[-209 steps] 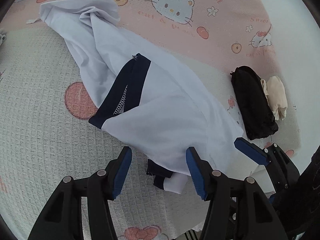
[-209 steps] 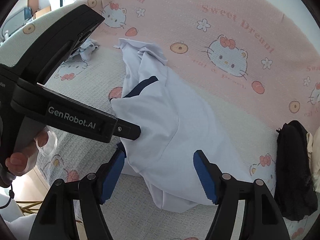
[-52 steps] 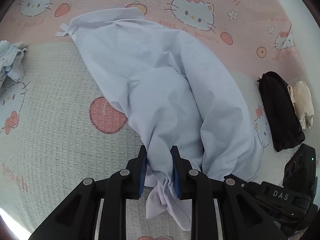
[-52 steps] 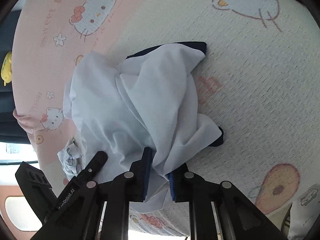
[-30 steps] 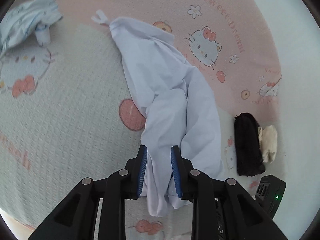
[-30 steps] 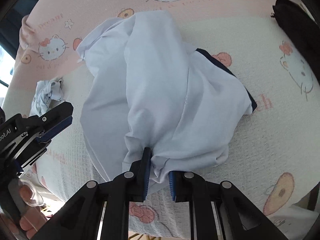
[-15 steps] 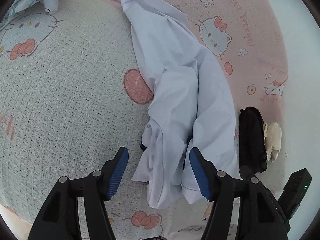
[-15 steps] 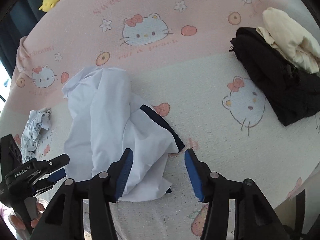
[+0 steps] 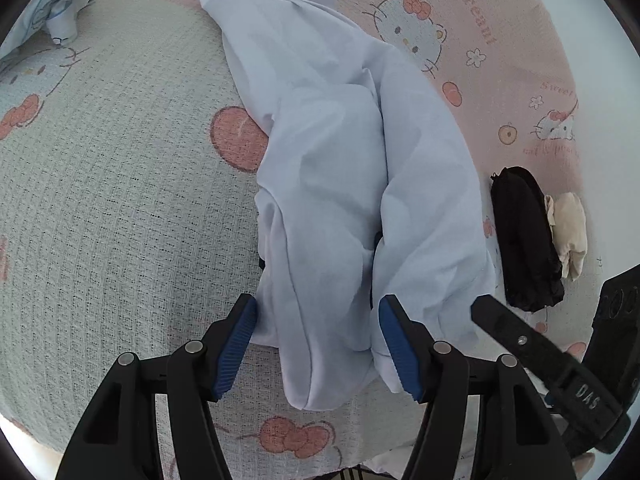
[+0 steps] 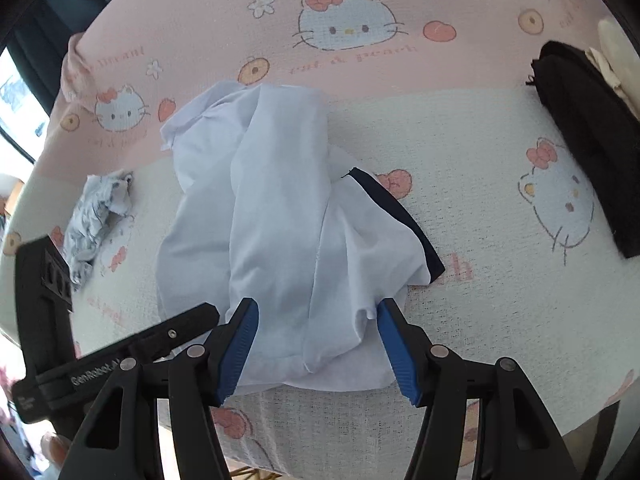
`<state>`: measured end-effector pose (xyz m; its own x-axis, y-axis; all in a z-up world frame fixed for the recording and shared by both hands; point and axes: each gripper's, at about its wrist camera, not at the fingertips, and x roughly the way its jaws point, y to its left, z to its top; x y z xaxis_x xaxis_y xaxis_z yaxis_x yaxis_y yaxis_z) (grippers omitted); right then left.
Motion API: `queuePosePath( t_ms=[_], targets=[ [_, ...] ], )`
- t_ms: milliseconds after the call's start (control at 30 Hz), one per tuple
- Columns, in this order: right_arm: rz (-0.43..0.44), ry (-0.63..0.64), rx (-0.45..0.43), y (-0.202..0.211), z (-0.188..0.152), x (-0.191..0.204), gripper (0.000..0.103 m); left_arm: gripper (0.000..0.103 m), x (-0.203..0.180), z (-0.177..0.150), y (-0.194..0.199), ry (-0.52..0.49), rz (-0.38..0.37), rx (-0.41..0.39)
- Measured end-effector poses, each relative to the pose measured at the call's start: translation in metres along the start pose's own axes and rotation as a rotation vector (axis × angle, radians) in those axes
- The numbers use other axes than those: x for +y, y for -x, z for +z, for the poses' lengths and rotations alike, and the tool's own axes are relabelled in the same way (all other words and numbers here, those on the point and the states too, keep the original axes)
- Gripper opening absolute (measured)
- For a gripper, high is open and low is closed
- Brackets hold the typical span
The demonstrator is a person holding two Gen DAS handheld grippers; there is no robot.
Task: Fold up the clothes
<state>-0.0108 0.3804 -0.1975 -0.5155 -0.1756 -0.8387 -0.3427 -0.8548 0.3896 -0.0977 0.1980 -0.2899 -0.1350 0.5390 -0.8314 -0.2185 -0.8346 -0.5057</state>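
Both tongs, left [image 9: 316, 344] and right [image 10: 316, 344], are gaping empty over the rumpled white shirt [image 9: 344, 184] near the bed's [image 9: 100, 200] front edge, likely needing fresh corner grips.

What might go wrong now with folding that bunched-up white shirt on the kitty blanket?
1. The white shirt with dark navy trim lies crumpled in a long heap, so a fold made now would probably trap wrinkles.
2. Its near end sits close to the edge of the pink cartoon-cat blanket; a tug toward the person might drag it off.
3. The left hand-held gripper and the right hand-held gripper, both open, hover close together; they might grab several layers or bump each other.
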Motion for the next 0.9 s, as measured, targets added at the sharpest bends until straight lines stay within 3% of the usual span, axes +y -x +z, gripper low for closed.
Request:
queuePosePath(
  t_ms=[233,500,667,800,867,900],
  targets=[
    [0.081,-0.237,0.037,0.000,-0.004,-0.048,0.061,0.061,0.001,0.005,-0.001,-0.006,0.003,-0.008],
    [0.214,-0.242,0.027,-0.003,-0.001,-0.039,0.061,0.061,-0.023,0.009,-0.004,-0.092,0.042,-0.022],
    [0.110,-0.147,0.036,-0.021,0.014,-0.015,0.061,0.061,-0.041,0.022,-0.006,-0.128,0.074,-0.013],
    [0.084,-0.104,-0.001,-0.025,0.022,-0.001,0.061,0.060,-0.048,0.029,-0.004,-0.155,0.109,-0.053],
    [0.045,-0.074,-0.002,-0.029,0.024,0.004,0.060,0.048,-0.050,0.031,-0.006,-0.163,0.128,-0.053],
    [0.026,-0.064,0.012,-0.031,0.024,0.004,0.053,0.044,-0.049,0.030,-0.006,-0.169,0.140,-0.054]
  ],
)
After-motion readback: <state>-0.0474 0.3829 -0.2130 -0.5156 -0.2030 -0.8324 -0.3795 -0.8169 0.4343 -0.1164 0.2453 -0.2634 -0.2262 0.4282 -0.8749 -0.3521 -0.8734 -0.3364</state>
